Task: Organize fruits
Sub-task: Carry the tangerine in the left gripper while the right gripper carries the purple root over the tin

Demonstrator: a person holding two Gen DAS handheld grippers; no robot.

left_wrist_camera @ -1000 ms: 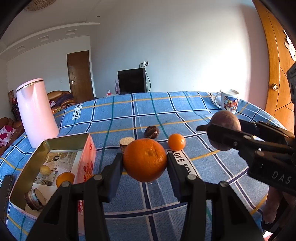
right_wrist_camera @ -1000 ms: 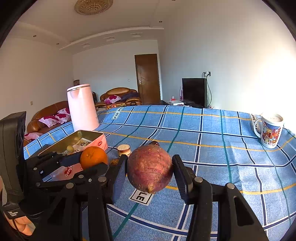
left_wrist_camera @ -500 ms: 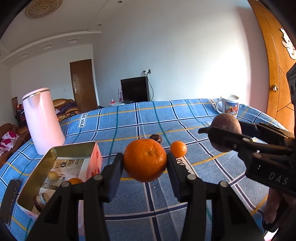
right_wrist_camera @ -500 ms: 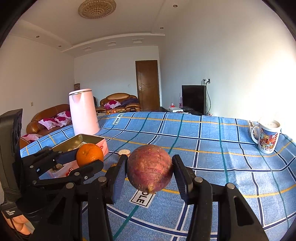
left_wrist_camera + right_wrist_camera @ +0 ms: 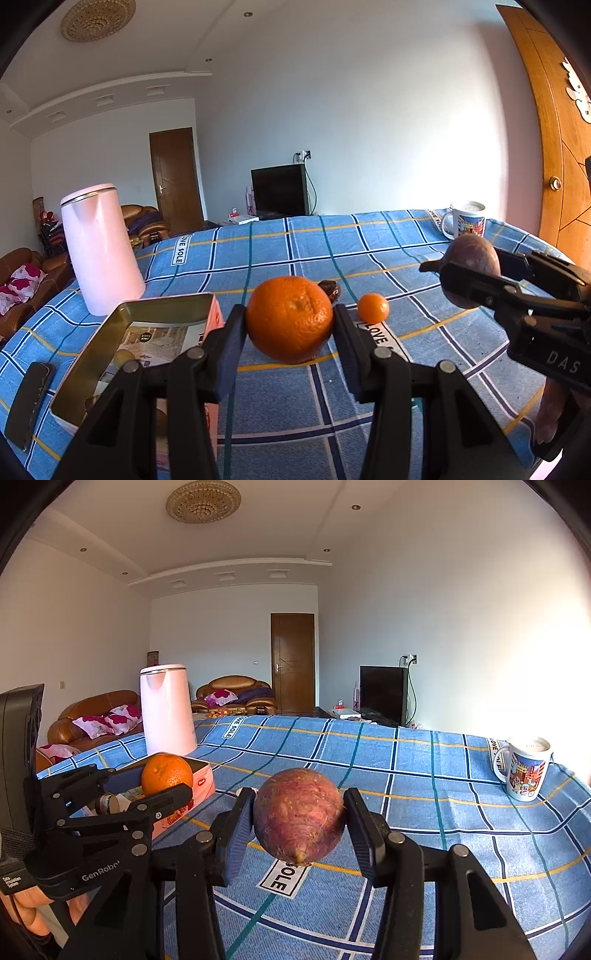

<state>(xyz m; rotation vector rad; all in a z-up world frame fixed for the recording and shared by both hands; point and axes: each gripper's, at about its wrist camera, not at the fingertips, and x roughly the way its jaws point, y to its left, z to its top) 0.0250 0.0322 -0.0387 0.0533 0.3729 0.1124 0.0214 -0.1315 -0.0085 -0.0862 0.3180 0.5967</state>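
My left gripper (image 5: 290, 321) is shut on a large orange (image 5: 289, 318), held above the blue checked tablecloth (image 5: 369, 243). The same orange (image 5: 167, 774) shows at the left of the right wrist view. My right gripper (image 5: 298, 818) is shut on a round reddish-brown fruit (image 5: 298, 816), seen also as the reddish-brown fruit (image 5: 472, 264) at the right of the left wrist view. A small orange (image 5: 373, 307) lies on the cloth, with a dark brown fruit (image 5: 331, 289) behind the large orange. An open tin box (image 5: 110, 332) with several small fruits inside stands left of the left gripper.
A tall pink kettle (image 5: 101, 251) stands behind the tin. A printed mug (image 5: 524, 771) sits at the far right of the table. A dark phone (image 5: 29, 400) lies at the near left edge. A person's fingers (image 5: 26, 908) hold the left gripper.
Both views have tilted upward, so the table sits lower in frame. The tin box now lies closer beside the left gripper. Both grips are unchanged.
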